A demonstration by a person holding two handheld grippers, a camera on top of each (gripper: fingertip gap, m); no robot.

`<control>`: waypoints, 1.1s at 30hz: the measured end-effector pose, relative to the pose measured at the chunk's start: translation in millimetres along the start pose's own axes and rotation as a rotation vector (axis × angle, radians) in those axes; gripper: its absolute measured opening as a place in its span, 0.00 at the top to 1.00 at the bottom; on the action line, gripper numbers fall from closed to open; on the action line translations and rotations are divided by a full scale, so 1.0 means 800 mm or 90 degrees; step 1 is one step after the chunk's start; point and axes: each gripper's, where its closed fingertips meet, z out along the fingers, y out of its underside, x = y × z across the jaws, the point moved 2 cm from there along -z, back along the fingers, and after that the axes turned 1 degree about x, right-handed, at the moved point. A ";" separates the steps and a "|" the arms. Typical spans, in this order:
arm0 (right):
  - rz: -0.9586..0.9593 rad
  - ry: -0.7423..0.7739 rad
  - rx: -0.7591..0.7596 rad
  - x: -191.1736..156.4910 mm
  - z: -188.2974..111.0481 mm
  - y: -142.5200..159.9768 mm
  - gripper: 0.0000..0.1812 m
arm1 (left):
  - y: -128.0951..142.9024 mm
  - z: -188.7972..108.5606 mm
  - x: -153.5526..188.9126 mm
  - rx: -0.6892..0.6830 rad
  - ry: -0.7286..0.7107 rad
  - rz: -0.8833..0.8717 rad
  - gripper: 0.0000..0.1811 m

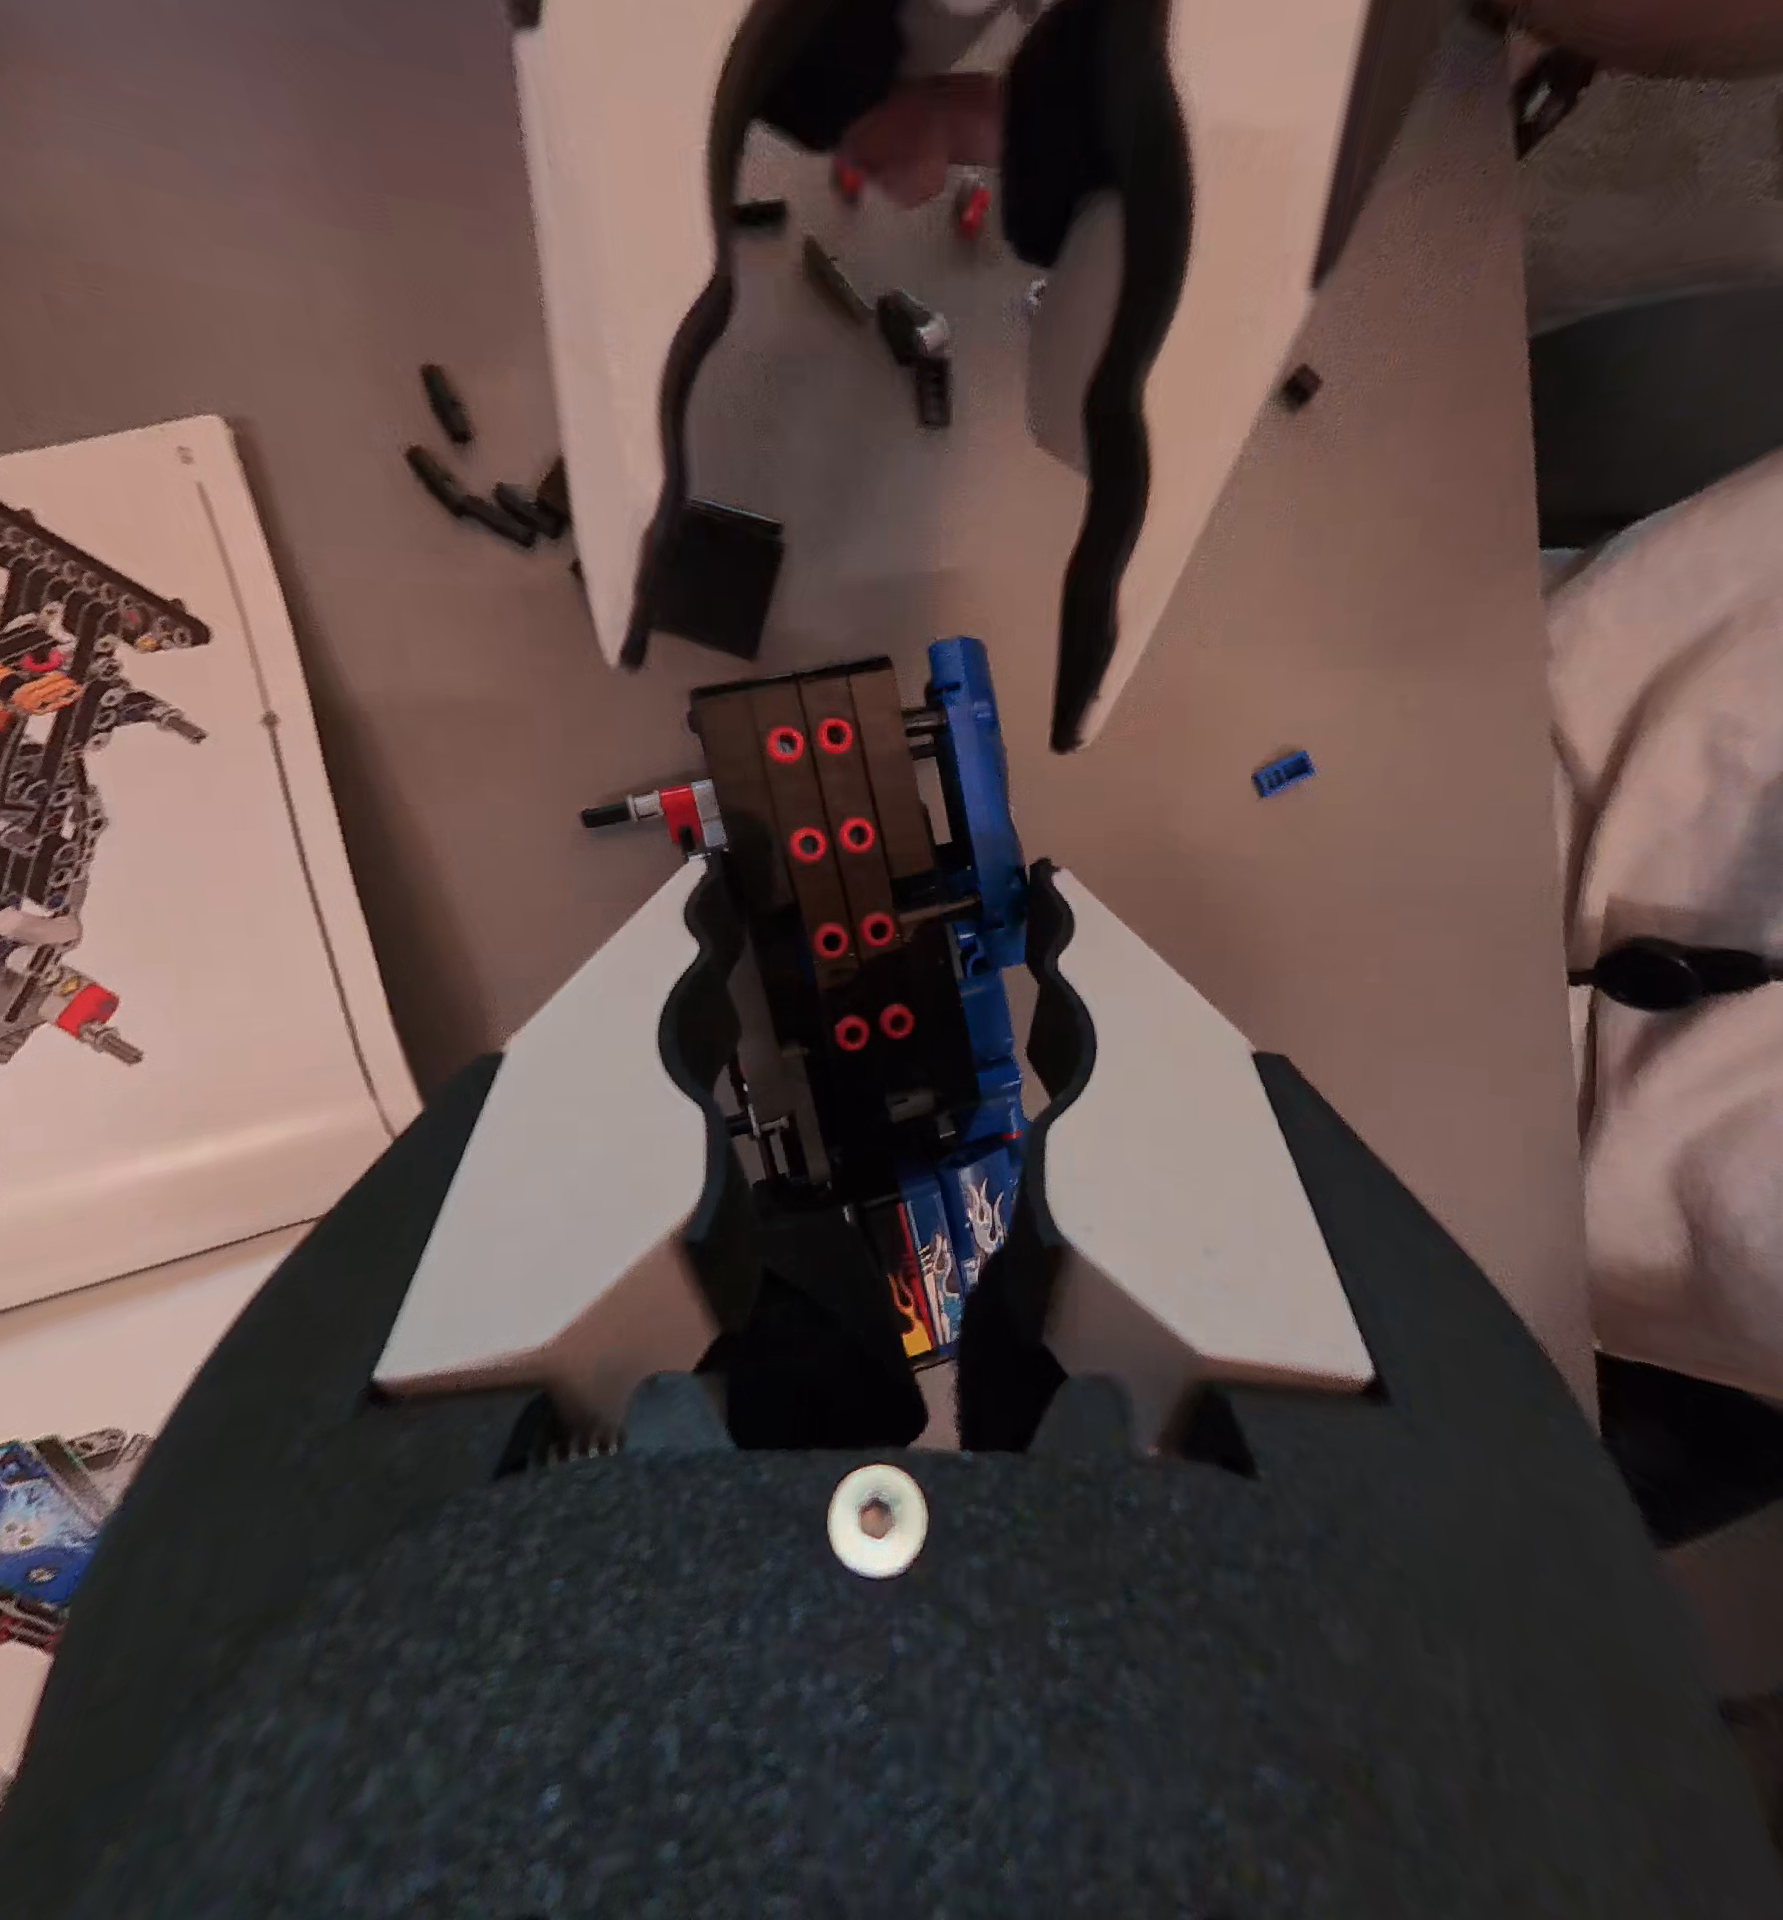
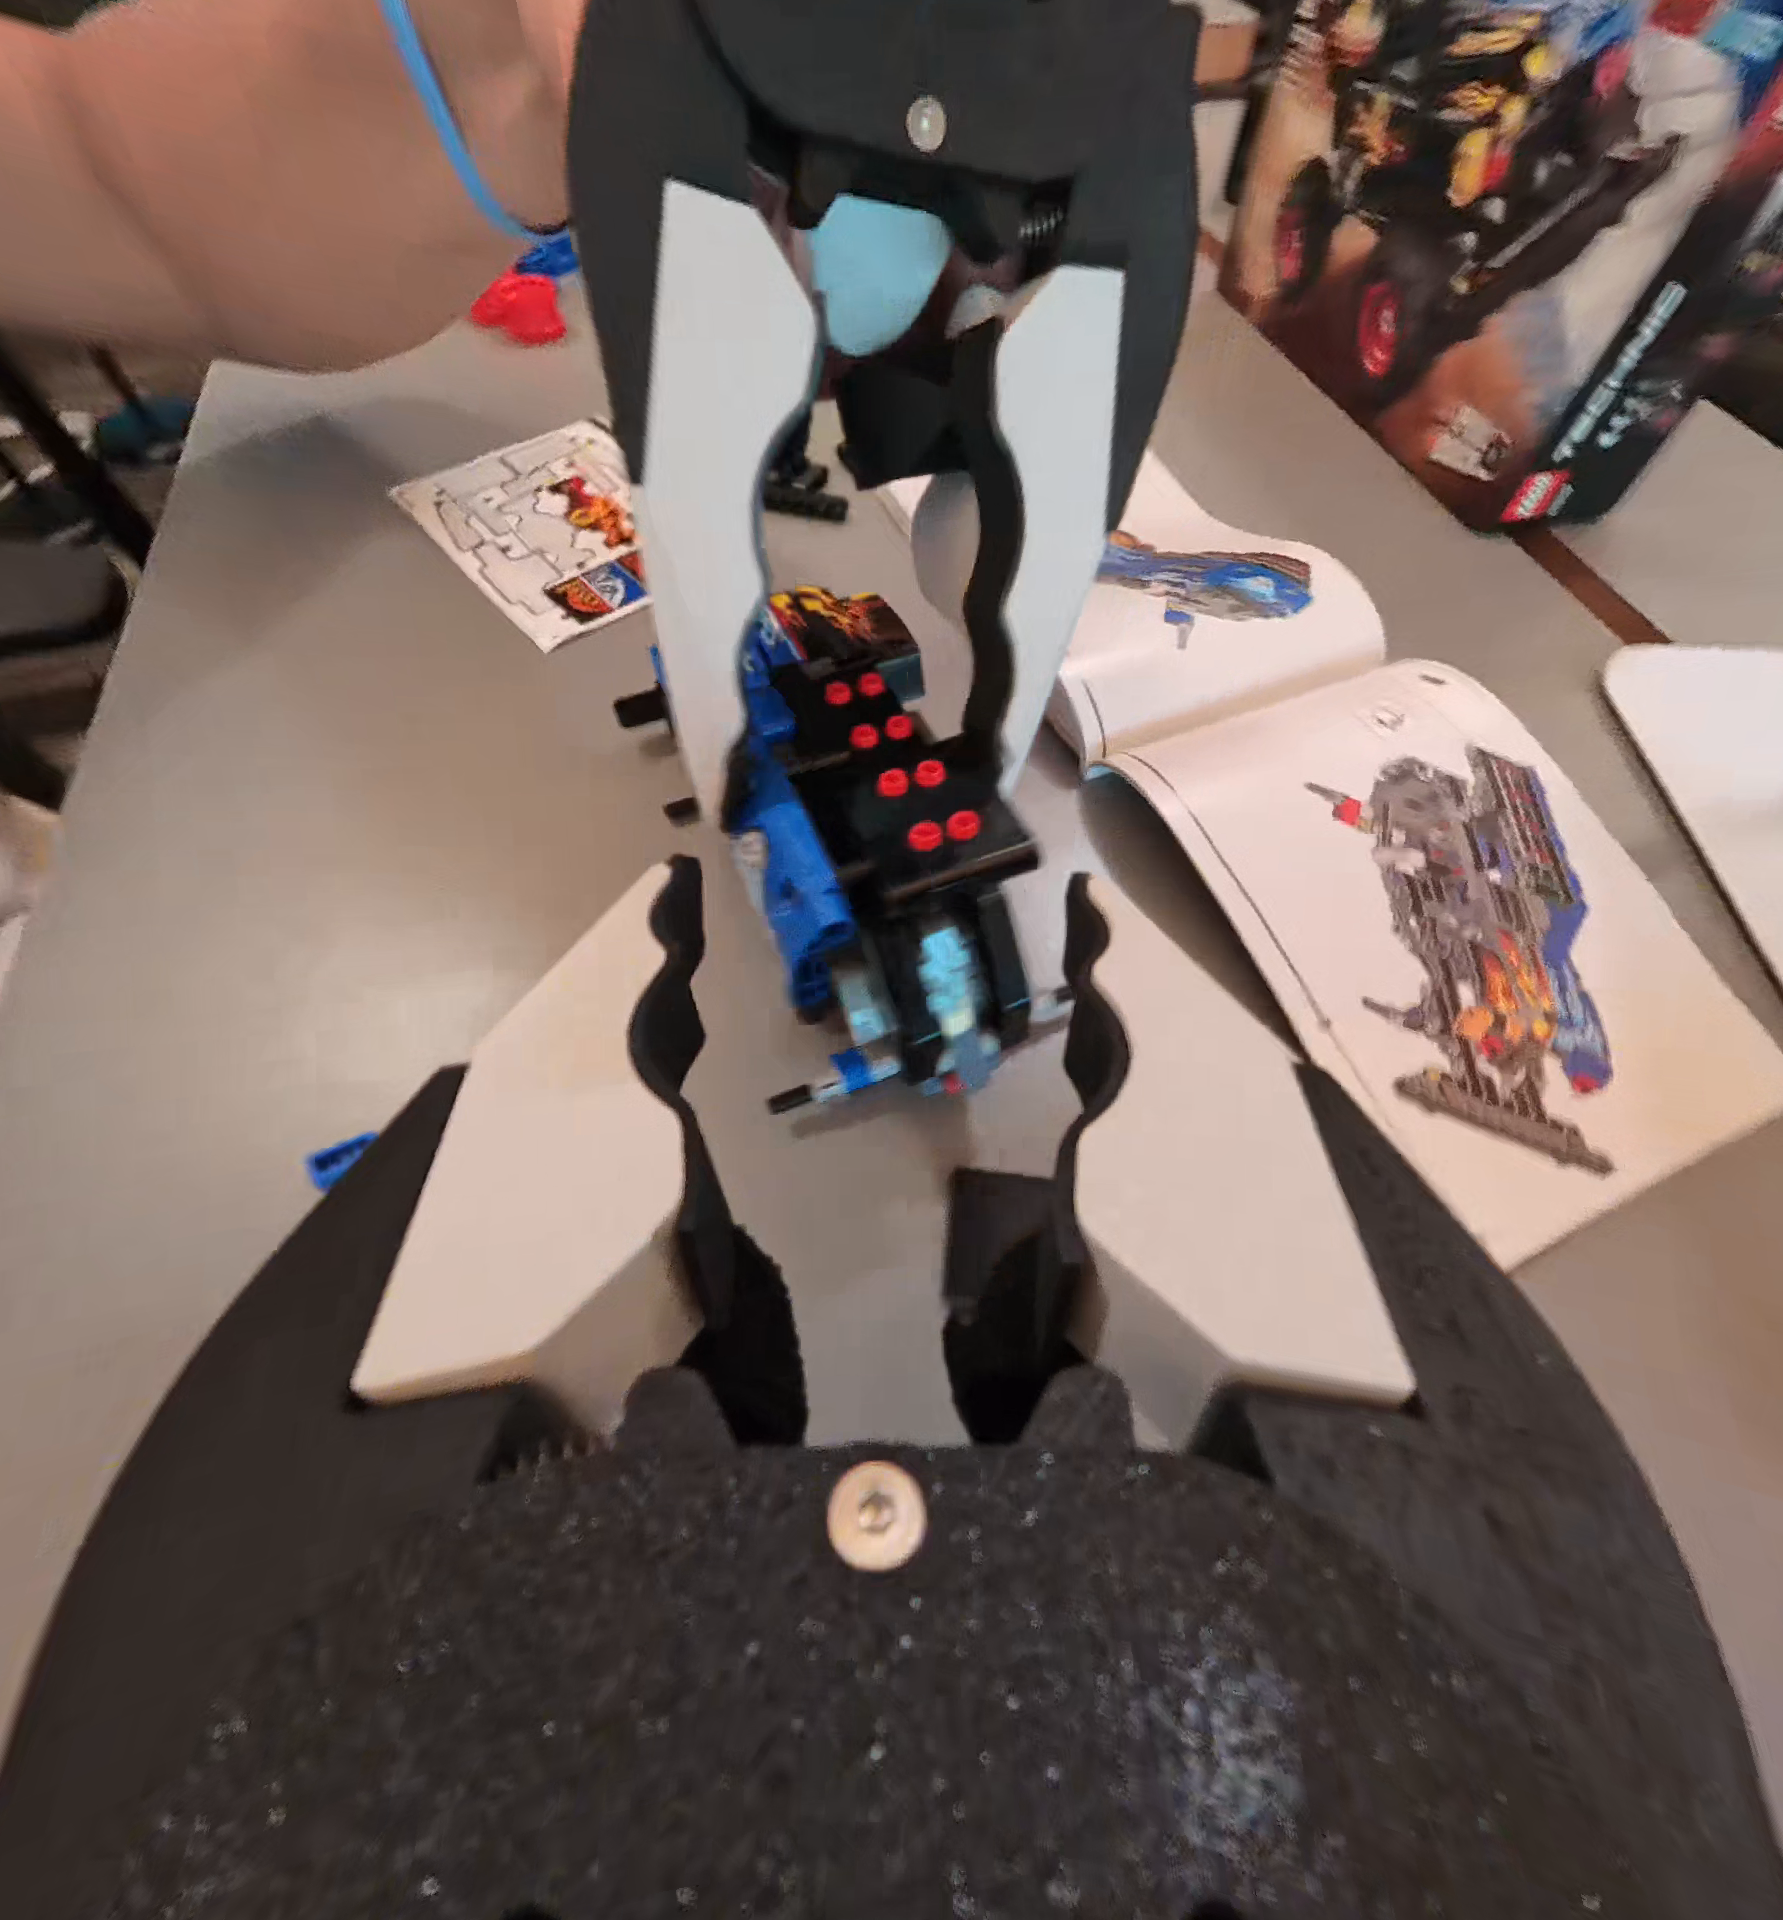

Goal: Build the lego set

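The left gripper (image 1: 871,1049) jaws clamp the lego model (image 1: 856,935) at centre; the right gripper (image 2: 882,997) jaws gape empty at its 12 o'clock end. Pushing carelessly could dislodge the red pins (image 1: 809,740).

A plain grey desk (image 2: 274,831) fills both views under soft, even indoor light. A brown seam (image 2: 1593,582) crosses its far right side. Past the left edge stand dark chairs (image 2: 25,613), with clutter on the floor beneath.
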 end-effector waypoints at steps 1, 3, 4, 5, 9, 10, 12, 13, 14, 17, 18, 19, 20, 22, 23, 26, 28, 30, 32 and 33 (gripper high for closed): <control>-0.018 -0.024 0.002 0.000 0.007 -0.002 0.62 | 0.001 0.000 0.004 -0.001 0.008 0.010 0.70; -0.043 -0.087 0.008 -0.011 0.021 -0.003 0.62 | 0.002 0.001 0.008 0.002 0.011 0.013 0.70; -0.060 -0.098 -0.010 -0.013 0.027 0.003 0.60 | 0.002 0.001 0.008 0.007 0.009 0.012 0.70; -0.070 -0.105 -0.018 -0.015 0.032 0.007 0.62 | 0.003 0.000 0.009 0.011 0.010 0.013 0.70; -0.057 -0.130 0.038 -0.019 0.040 0.006 0.67 | 0.007 -0.001 0.014 0.018 0.015 0.018 0.70; -0.054 -0.132 0.040 -0.019 0.040 0.006 0.67 | 0.007 -0.001 0.014 0.023 0.014 0.016 0.70; -0.049 -0.133 0.025 -0.019 0.039 0.007 0.67 | 0.005 0.000 0.014 0.041 0.011 0.011 0.71; -0.047 -0.133 0.020 -0.018 0.038 0.008 0.67 | 0.005 0.000 0.013 0.054 0.008 0.006 0.70; -0.044 -0.133 0.020 -0.017 0.038 0.008 0.67 | 0.005 -0.001 0.013 0.069 0.002 -0.002 0.70; -0.040 -0.131 0.024 -0.017 0.036 0.008 0.67 | 0.016 -0.011 0.012 0.119 -0.036 -0.022 0.64; -0.040 -0.129 0.022 -0.017 0.036 0.008 0.67 | 0.021 -0.014 0.010 0.133 -0.057 -0.024 0.63; -0.038 -0.127 0.019 -0.017 0.036 0.008 0.67 | 0.024 -0.014 0.010 0.149 -0.067 -0.029 0.64; -0.036 -0.126 0.017 -0.017 0.036 0.008 0.67 | 0.026 -0.013 0.012 0.163 -0.065 -0.037 0.64; -0.038 -0.124 0.017 -0.017 0.036 0.008 0.67 | 0.024 -0.010 0.016 0.197 -0.057 -0.046 0.66; -0.035 -0.124 0.019 -0.017 0.036 0.008 0.67 | 0.022 -0.008 0.018 0.209 -0.054 -0.046 0.66; -0.032 -0.122 0.024 -0.016 0.037 0.007 0.67 | 0.018 -0.006 0.019 0.242 -0.059 -0.048 0.70; -0.034 -0.118 0.024 -0.015 0.037 0.007 0.67 | 0.017 -0.006 0.019 0.251 -0.053 -0.057 0.76; -0.031 -0.118 0.024 -0.015 0.036 0.007 0.67 | 0.017 -0.006 0.019 0.261 -0.054 -0.059 0.76; -0.020 -0.121 0.021 -0.015 0.037 0.007 0.67 | 0.017 -0.006 0.020 0.261 -0.061 -0.050 0.76; -0.013 -0.124 0.018 -0.016 0.037 0.008 0.67 | 0.017 -0.005 0.020 0.260 -0.064 -0.047 0.76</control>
